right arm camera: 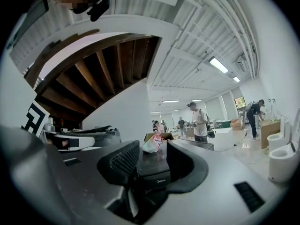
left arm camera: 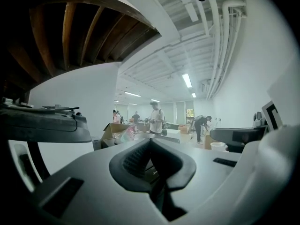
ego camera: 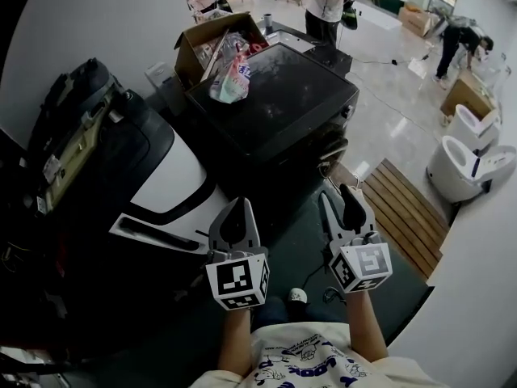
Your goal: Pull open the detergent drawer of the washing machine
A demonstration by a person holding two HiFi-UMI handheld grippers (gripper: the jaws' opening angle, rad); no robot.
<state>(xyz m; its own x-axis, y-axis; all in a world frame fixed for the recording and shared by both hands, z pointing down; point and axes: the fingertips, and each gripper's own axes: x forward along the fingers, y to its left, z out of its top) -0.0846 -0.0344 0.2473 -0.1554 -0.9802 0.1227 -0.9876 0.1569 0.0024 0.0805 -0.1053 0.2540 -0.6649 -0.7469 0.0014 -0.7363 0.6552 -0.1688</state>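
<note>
The black washing machine (ego camera: 275,95) stands ahead of me with a colourful bag (ego camera: 230,79) on its lid. In the right gripper view its front corner (right arm camera: 154,170) shows between the jaws, still some way off. I cannot pick out the detergent drawer in any view. My left gripper (ego camera: 241,204) is held out level in front of the machine's near left corner, and its tips meet with nothing in them (left arm camera: 151,146). My right gripper (ego camera: 339,191) hangs before the machine's front face, jaws apart and empty (right arm camera: 152,161).
A white-and-black appliance (ego camera: 161,176) lies close on the left. An open cardboard box (ego camera: 210,43) sits behind the machine. A wooden slatted platform (ego camera: 404,208) and white toilets (ego camera: 468,164) are on the right. Several people stand at the back.
</note>
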